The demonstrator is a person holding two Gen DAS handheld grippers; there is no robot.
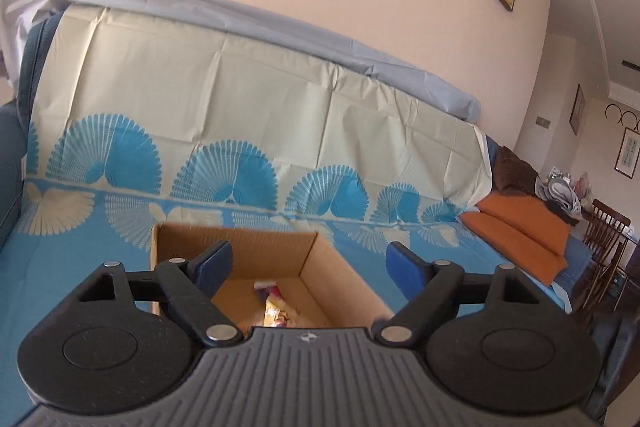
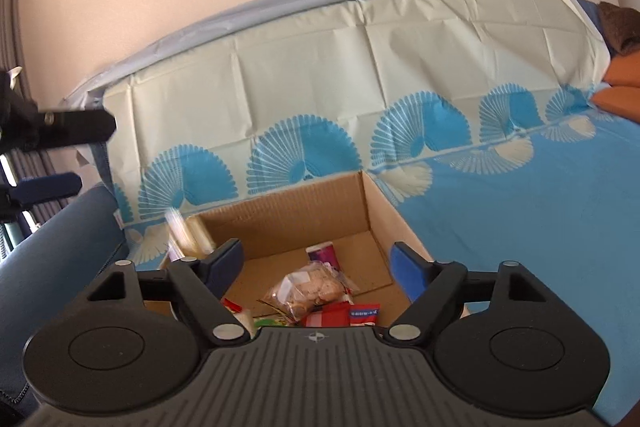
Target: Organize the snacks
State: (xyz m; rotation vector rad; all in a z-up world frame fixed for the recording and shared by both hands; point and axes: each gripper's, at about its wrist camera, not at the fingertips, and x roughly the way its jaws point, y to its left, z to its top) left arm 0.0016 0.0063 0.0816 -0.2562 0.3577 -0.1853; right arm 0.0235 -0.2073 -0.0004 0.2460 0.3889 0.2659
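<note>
Blue pads, right hand-held gripper (image 2: pixel 318 263): spread wide, empty, poised over the box for dropping in.
Left hand-held gripper (image 1: pixel 308 265): equally wide, nothing held.
Snacks (image 2: pixel 312 289): crinkly clear biscuit bag, red packets, lying near.
Cardboard box (image 2: pixel 372 203): open-topped, on patterned sofa cover (image 2: pixel 520 211), collecting everything.

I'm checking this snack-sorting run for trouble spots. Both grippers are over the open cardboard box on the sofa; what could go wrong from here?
1. A blurred clear packet at the cardboard box's left rim may be mid-fall and could land outside.
2. The box sits on a soft, creased sofa cover, so a nudge from the open right gripper might tip or shift it.
3. The left gripper, also open, hovers close by; the two could collide.
</note>
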